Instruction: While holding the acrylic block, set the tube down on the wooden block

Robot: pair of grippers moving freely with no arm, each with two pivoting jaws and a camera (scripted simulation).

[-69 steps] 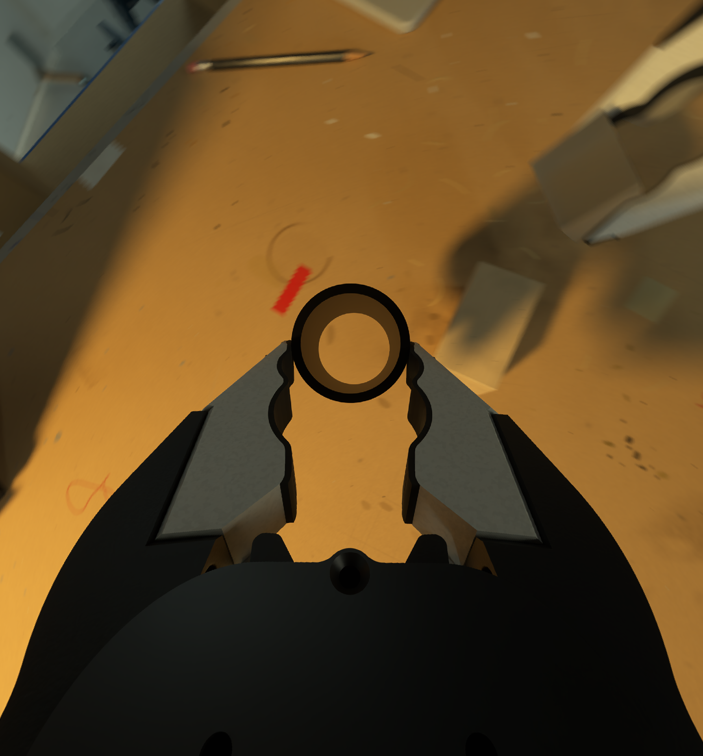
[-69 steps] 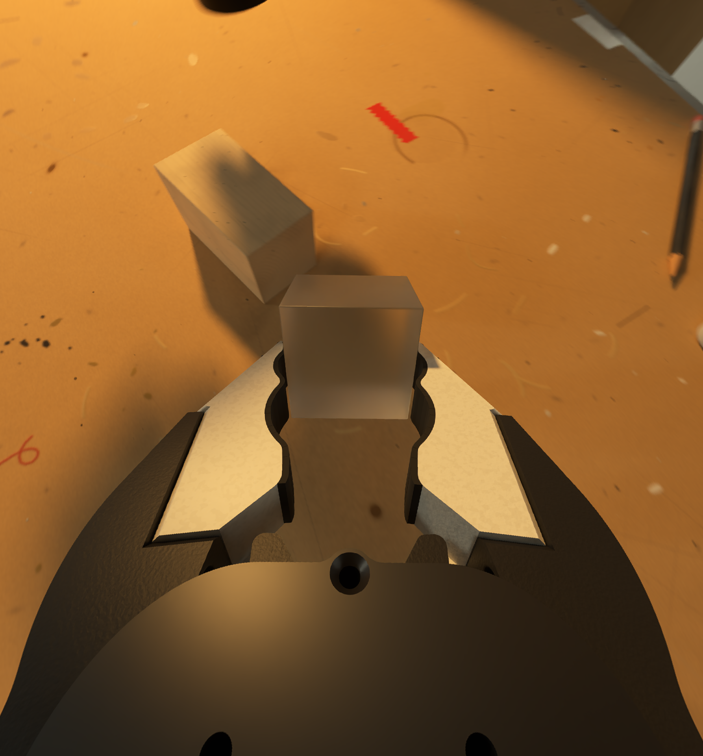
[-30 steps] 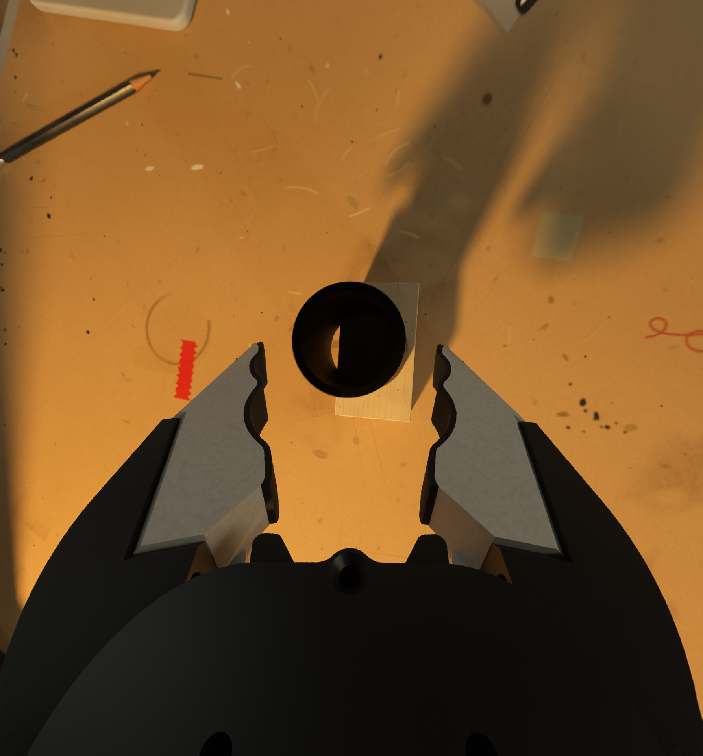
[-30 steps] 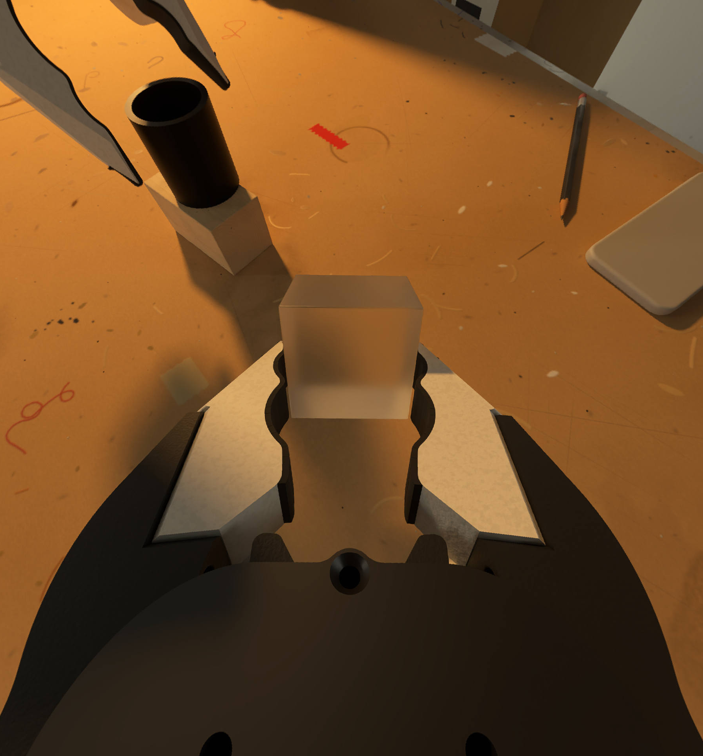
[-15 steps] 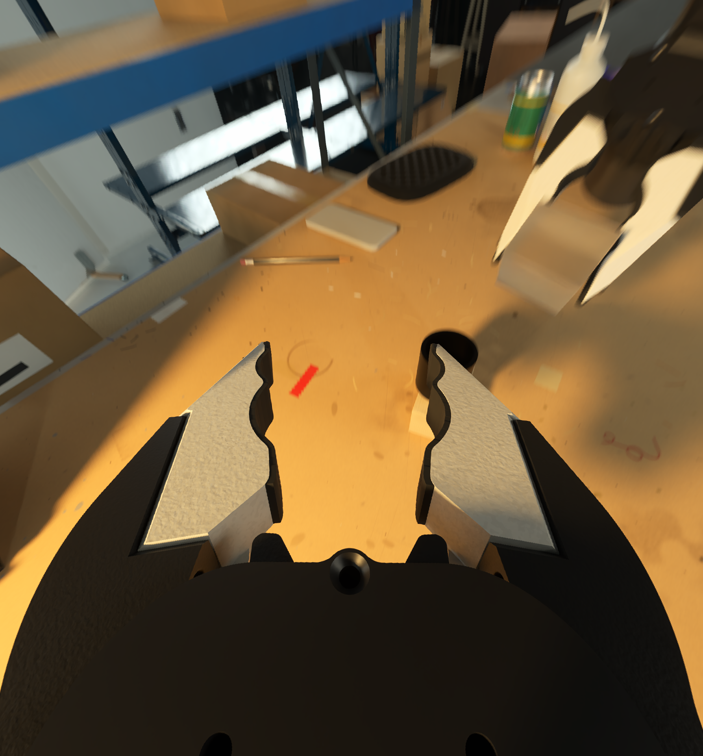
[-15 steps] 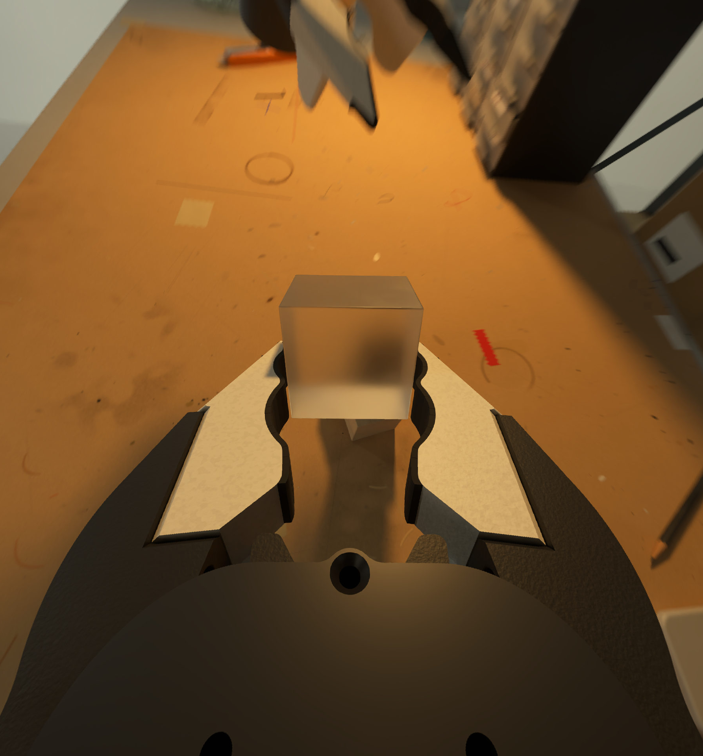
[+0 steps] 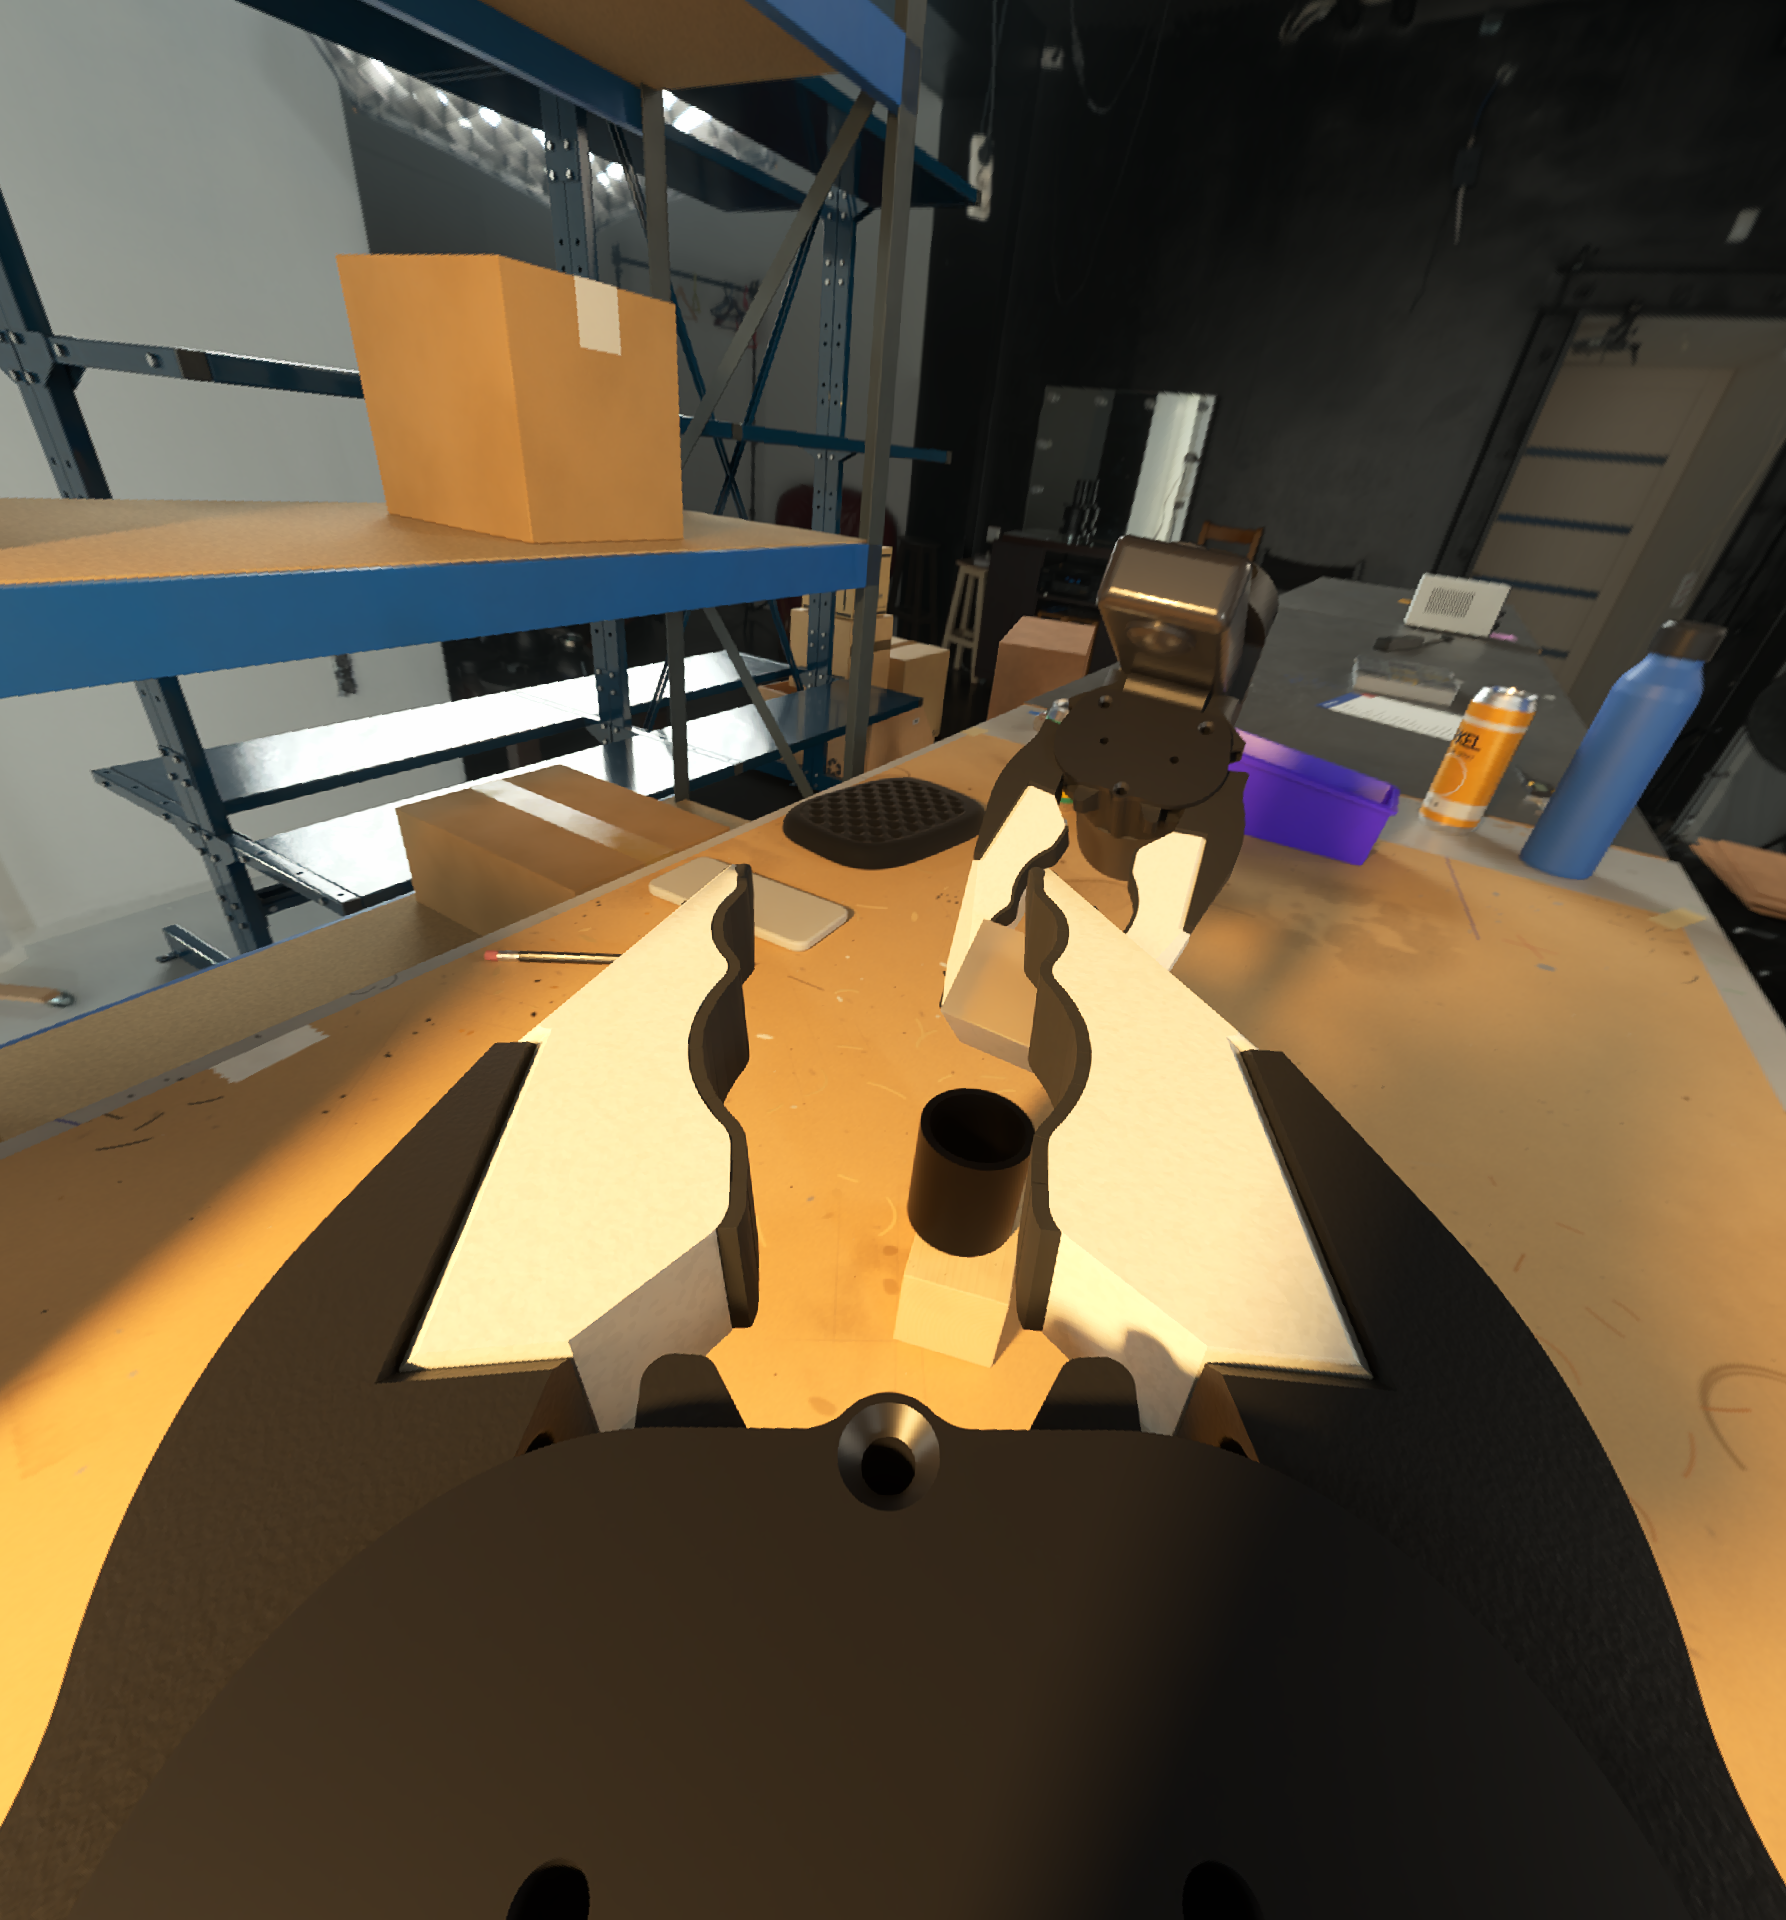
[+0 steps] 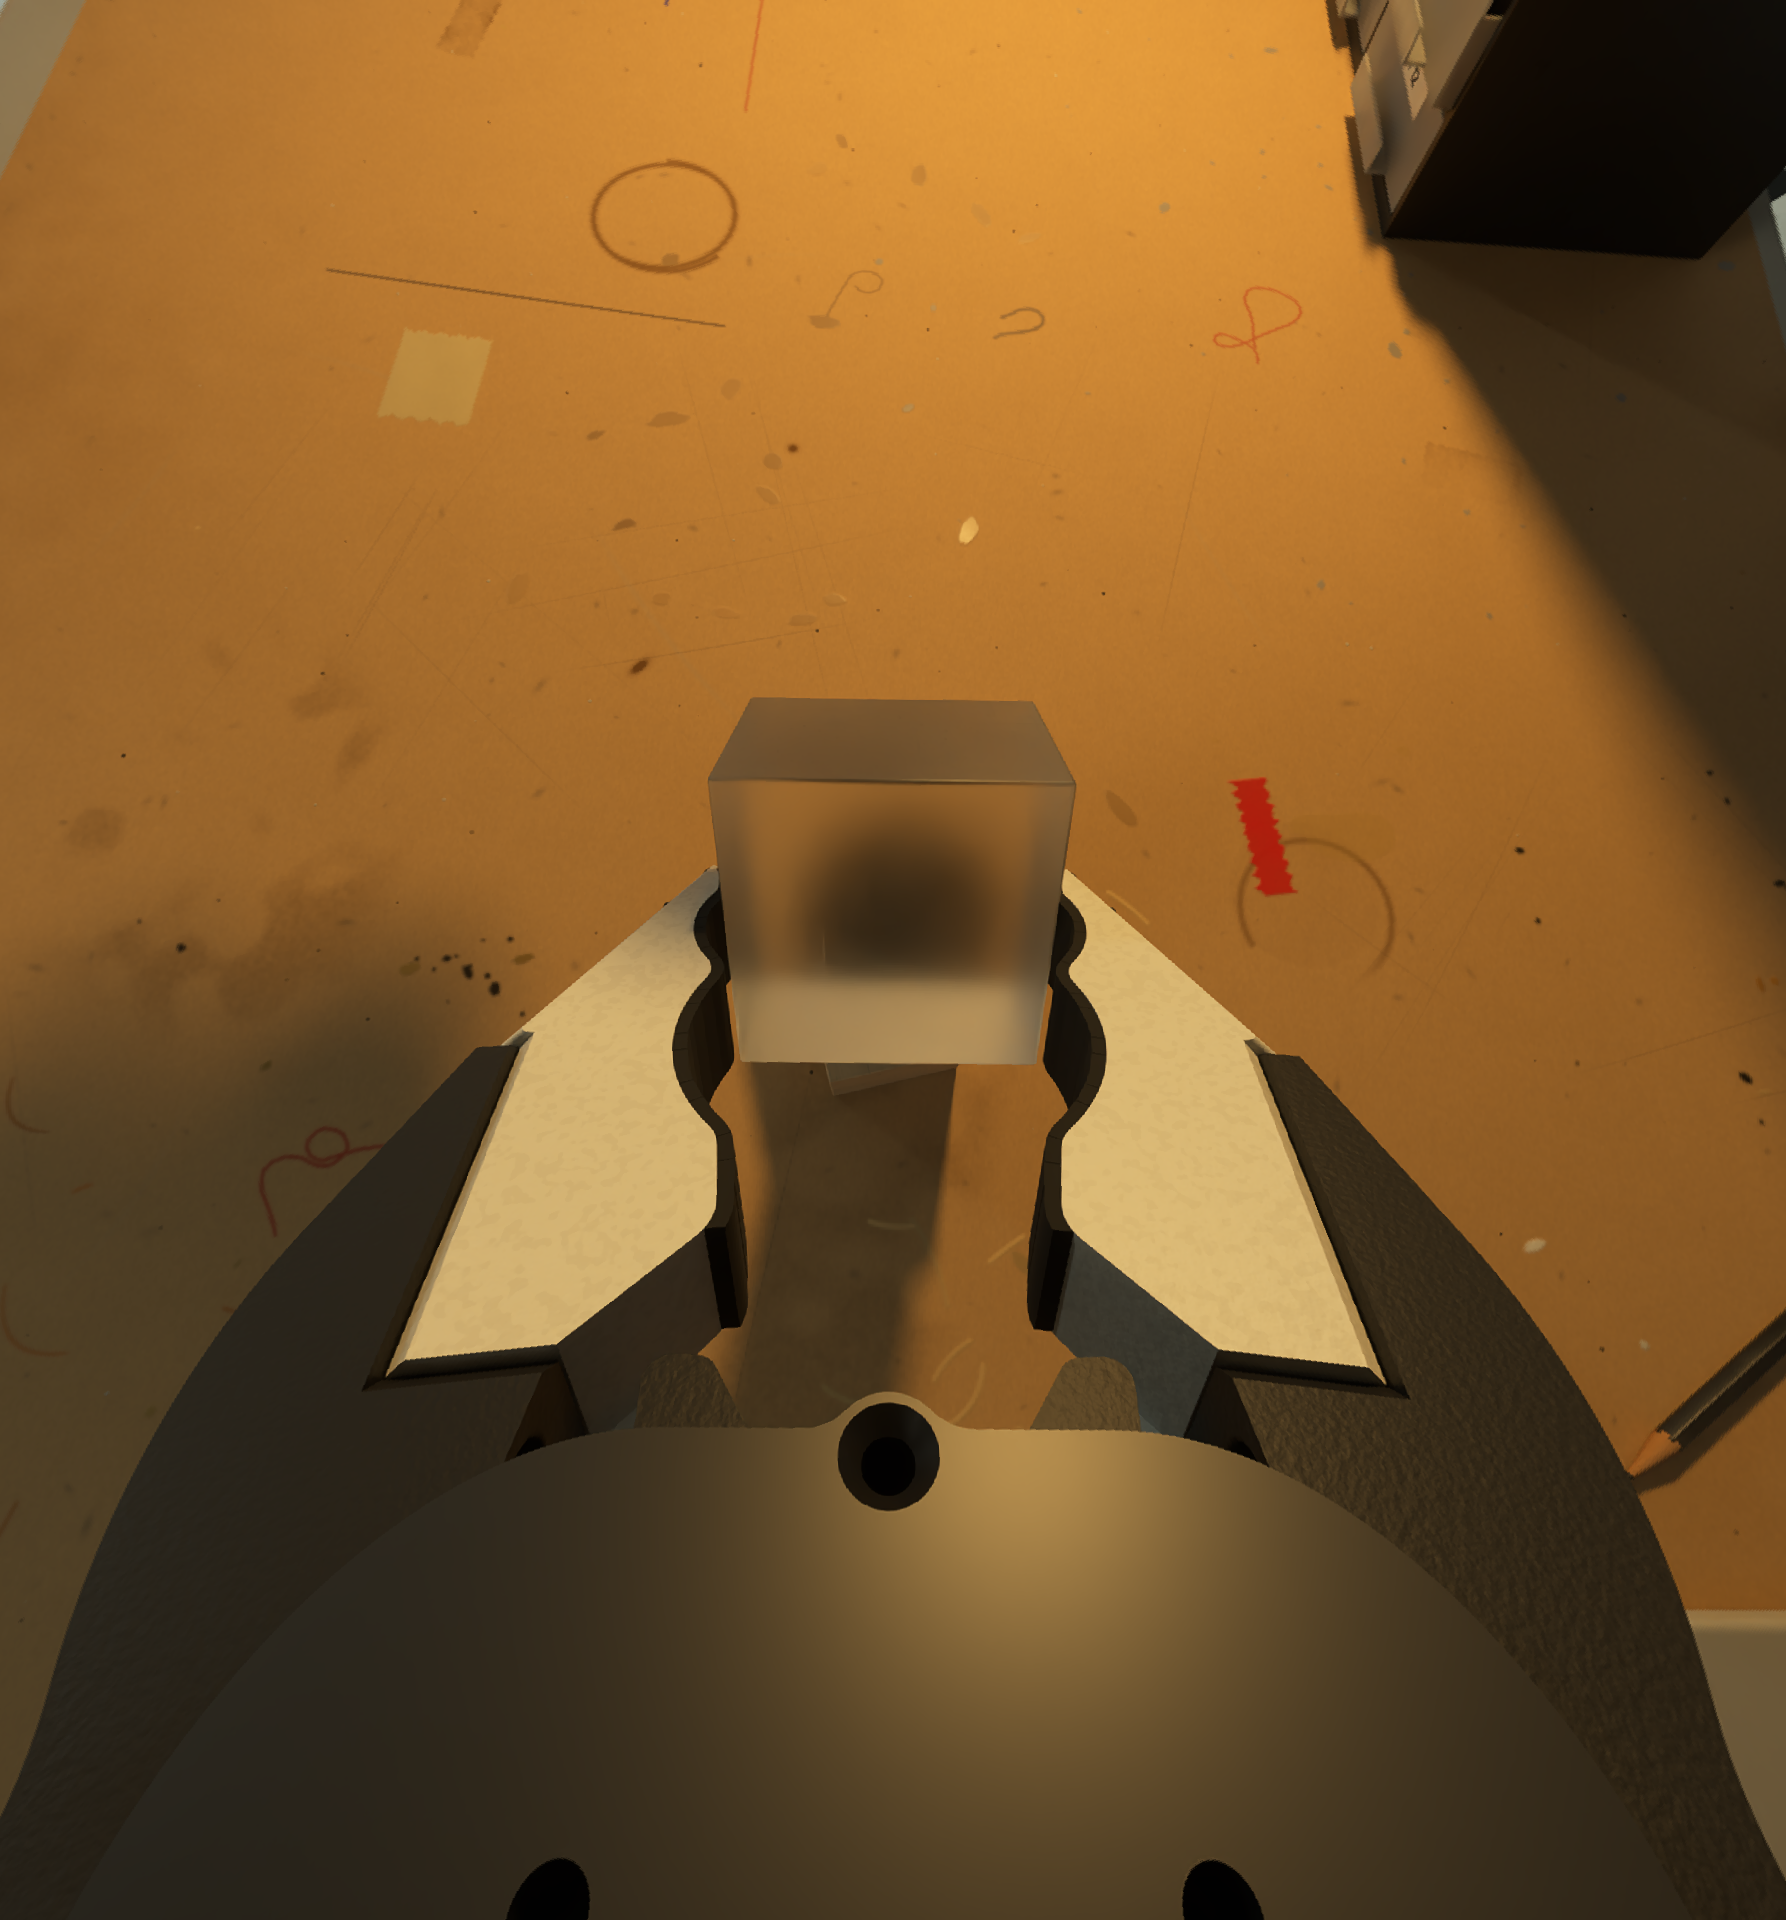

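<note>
The black tube stands upright on the wooden block, mid-bench, with bare benchtop around it. The left gripper hangs above and short of it, jaws spread and empty. The right gripper clamps the frosted acrylic block, aloft beyond the tube. A pencil lies near the right edge of the right wrist view

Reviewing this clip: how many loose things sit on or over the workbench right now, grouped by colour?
Black: 2, tube, mesh pad
Pale wood: 1, wooden block
Clear: 1, acrylic block
White: 1, slab
Purple: 1, bin
Orange: 1, can
Blue: 1, bottle
Dark grey: 1, pencil
Total: 9
</note>
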